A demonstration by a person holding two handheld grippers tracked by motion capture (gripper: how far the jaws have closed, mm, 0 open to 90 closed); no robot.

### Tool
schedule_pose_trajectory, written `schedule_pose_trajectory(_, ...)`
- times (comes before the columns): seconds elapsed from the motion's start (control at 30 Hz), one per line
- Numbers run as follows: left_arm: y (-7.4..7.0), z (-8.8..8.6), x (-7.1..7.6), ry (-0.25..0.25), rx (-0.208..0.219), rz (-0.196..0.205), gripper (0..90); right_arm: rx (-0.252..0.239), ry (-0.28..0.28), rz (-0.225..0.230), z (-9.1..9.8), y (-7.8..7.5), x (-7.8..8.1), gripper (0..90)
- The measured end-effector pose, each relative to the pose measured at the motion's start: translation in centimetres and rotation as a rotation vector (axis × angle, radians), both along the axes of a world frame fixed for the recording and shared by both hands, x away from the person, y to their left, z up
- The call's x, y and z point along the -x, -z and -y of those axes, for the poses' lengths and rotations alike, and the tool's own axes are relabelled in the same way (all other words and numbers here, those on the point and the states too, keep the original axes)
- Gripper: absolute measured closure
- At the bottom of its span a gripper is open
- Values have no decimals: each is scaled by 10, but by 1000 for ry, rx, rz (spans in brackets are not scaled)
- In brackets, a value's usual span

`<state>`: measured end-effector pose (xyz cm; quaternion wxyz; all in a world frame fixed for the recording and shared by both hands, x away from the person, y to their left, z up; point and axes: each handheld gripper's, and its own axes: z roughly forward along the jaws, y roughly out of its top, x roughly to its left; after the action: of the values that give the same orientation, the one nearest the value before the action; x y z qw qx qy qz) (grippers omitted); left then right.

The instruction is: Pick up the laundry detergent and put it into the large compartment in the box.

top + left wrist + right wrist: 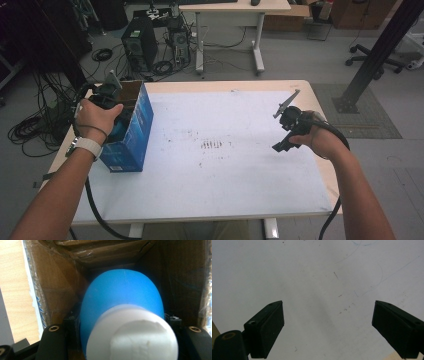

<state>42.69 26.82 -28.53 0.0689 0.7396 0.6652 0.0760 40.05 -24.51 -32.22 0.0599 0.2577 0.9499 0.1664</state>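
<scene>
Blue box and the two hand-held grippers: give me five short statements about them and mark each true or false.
1. The left hand-held gripper grips a blue object with a white end. True.
2. That object is held over the bare white mat. False: it is inside the open cardboard box, between its brown walls.
3. The right hand-held gripper is shut on a pen. False: its jaws stand wide apart with nothing between them.
4. The box stands at the left edge of the table, blue on the outside. True.
5. The right hand-held gripper hangs over the white mat. True.
</scene>
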Motion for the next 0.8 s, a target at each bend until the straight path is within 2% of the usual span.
schedule_pose_trajectory(0.63,2,-4,-4,2,2,-11,364,-3,0,-6,-2,3,-1,106)
schedule_pose_trajectory(0.8,2,-7,-4,-2,15,-9,354,-2,0,-6,-2,3,-1,106)
